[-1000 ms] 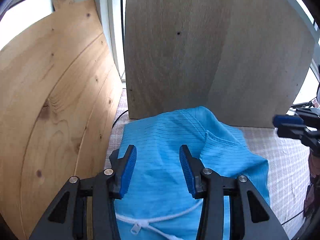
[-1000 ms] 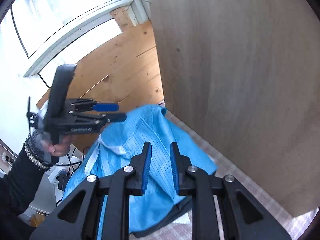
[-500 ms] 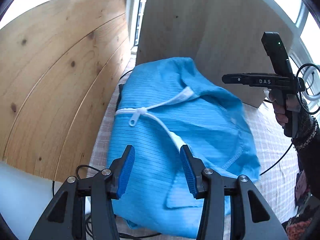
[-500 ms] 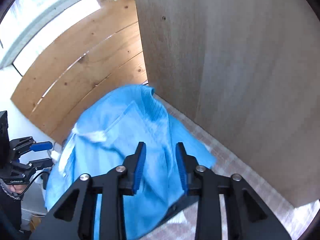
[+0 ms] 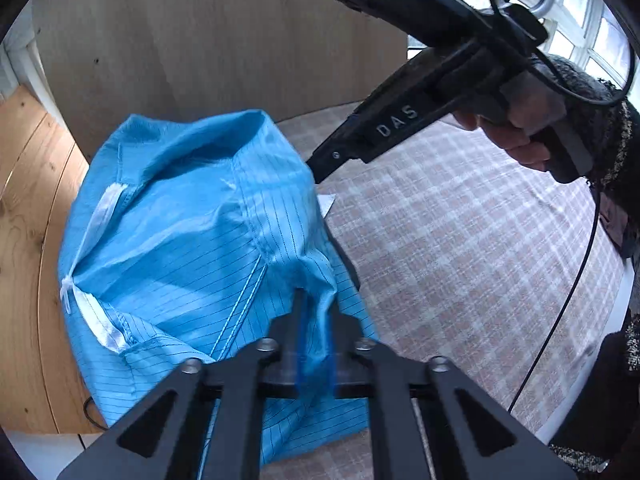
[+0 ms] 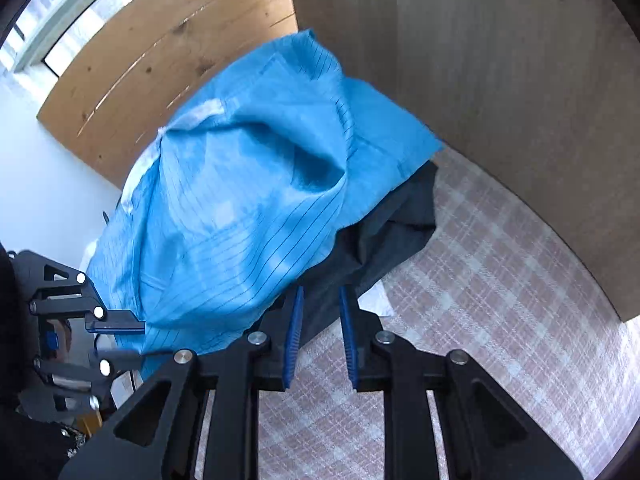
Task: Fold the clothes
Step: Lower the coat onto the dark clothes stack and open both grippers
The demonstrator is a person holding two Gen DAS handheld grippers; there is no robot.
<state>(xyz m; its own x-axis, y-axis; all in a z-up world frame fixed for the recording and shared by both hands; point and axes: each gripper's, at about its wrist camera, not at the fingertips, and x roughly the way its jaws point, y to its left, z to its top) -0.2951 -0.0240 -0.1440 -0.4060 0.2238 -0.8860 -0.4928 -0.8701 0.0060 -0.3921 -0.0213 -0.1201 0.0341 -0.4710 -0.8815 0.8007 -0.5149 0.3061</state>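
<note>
Blue garment (image 5: 192,240) heaped at the table's far-left corner, against grey board (image 5: 208,36) at back & pine board (image 5: 24,264) along left edge; checked cloth (image 5: 472,264) covers the table. Left gripper (image 5: 316,344): fingers clenched on a fold of the garment's near edge (blurred). Right gripper (image 6: 320,336): fingers parted, released, at the hem of a dark garment (image 6: 384,232) lying under the blue one; contact w/ it cannot be told. White drawstring band (image 5: 100,216) shows on the heap's left side.
</note>
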